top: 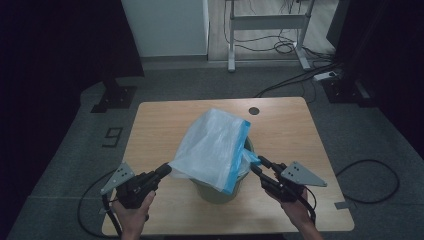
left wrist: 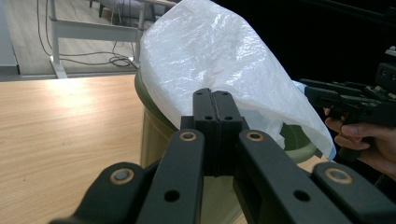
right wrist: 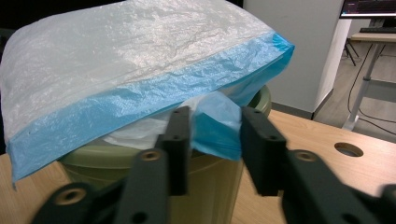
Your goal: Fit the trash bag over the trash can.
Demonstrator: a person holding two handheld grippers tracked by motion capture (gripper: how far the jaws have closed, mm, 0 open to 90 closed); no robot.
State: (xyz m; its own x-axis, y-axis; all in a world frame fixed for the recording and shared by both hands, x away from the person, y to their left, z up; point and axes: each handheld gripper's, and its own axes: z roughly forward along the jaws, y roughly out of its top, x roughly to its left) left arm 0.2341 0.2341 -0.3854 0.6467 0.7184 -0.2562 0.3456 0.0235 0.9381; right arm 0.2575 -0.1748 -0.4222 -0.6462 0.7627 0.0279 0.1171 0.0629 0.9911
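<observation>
Left gripper: black two-jaw tool in the person's left hand at about 7 o'clock on the table; in the left gripper view its jaws are pressed together, at the white edge of the bag; whether film is pinched between them I cannot tell.
Right gripper: black two-jaw tool at about 5 o'clock, pointing toward 10 o'clock; in the right gripper view its jaws stand apart with a blue fold of the bag between them, the pads not pressing on it.
Bag: translucent white plastic bin liner with a blue band along its mouth, draped over the bin and billowing toward 12 o'clock.
Bin: round olive-green plastic waste bin, upright near the table's 6 o'clock edge, between the two grippers.
Table: light wooden rectangular tabletop, with a round cable hole near 1 o'clock.
</observation>
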